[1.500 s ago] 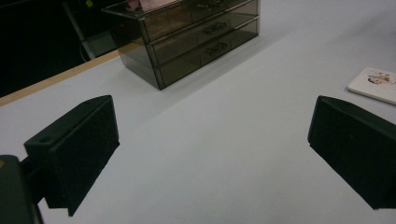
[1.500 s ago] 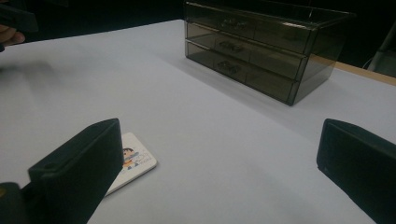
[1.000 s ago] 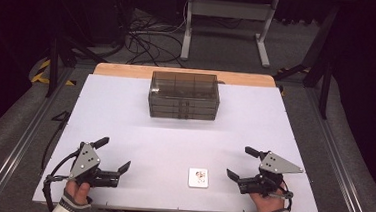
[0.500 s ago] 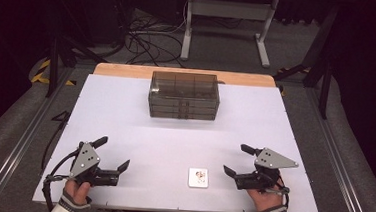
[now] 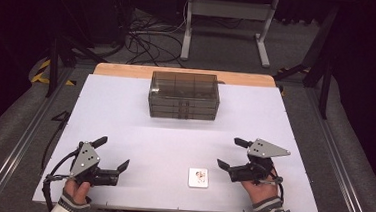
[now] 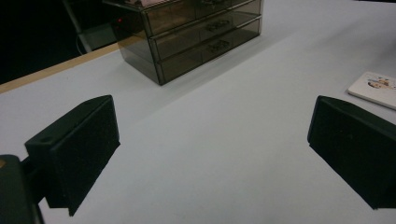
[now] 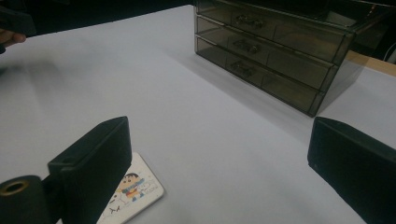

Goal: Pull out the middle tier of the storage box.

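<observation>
**Both grippers wide, card untouched**

Lying flat on the white table [image 5: 139, 122]: small picture card [image 5: 198, 177] (cartoon print), just left of right gripper [image 5: 234, 154], jaws spread wide. Left gripper [image 5: 113, 153] likewise wide apart, empty. Farther back, smoky drawer box [image 5: 184, 95].

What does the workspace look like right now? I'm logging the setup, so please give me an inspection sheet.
Surface: white table top, wooden strip along the far edge.
Job's things: small picture card flat near the front edge; smoky drawer box at the far middle, drawers shut.
Clutter: nothing seen.
Grippers: left tongs open, holding nothing; right tongs open, beside the card, not touching it.
Cables: black cable trailing from the left tongs.
Surroundings: dark floor, tangled cables, a metal stand behind the table.
</observation>
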`<state>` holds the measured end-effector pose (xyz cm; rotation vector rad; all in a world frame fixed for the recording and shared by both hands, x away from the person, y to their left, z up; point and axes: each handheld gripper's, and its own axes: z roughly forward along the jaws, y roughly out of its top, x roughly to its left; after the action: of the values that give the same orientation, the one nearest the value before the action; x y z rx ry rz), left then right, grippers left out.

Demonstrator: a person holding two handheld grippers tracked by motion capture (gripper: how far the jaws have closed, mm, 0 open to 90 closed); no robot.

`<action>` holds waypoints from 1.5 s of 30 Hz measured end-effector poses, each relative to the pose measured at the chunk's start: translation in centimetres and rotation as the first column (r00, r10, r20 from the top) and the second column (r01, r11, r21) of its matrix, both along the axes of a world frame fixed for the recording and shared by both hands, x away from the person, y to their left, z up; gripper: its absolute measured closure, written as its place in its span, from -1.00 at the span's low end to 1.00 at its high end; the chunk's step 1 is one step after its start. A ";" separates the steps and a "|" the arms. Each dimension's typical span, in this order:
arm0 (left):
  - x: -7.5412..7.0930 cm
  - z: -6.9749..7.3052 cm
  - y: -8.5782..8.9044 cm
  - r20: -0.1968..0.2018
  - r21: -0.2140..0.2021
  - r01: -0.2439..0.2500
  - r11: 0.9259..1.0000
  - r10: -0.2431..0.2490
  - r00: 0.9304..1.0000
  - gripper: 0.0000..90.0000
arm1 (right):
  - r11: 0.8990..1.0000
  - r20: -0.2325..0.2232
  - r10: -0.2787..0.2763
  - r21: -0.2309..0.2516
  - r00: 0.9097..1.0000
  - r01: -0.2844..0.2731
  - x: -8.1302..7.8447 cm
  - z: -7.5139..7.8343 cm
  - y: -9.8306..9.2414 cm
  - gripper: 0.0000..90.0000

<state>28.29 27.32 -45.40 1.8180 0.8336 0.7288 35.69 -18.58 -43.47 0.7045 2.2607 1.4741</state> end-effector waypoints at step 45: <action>0.1 -0.1 0.1 -0.009 0.011 -0.011 1.000 0.012 1.000 -0.93 | 0.991 0.090 0.126 -0.065 0.988 -0.120 3.0 3.1 7.0 -0.68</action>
<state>28.40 27.43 -45.47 1.8288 0.8482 0.7341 38.71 -11.54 -40.41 0.4749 2.3016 1.4561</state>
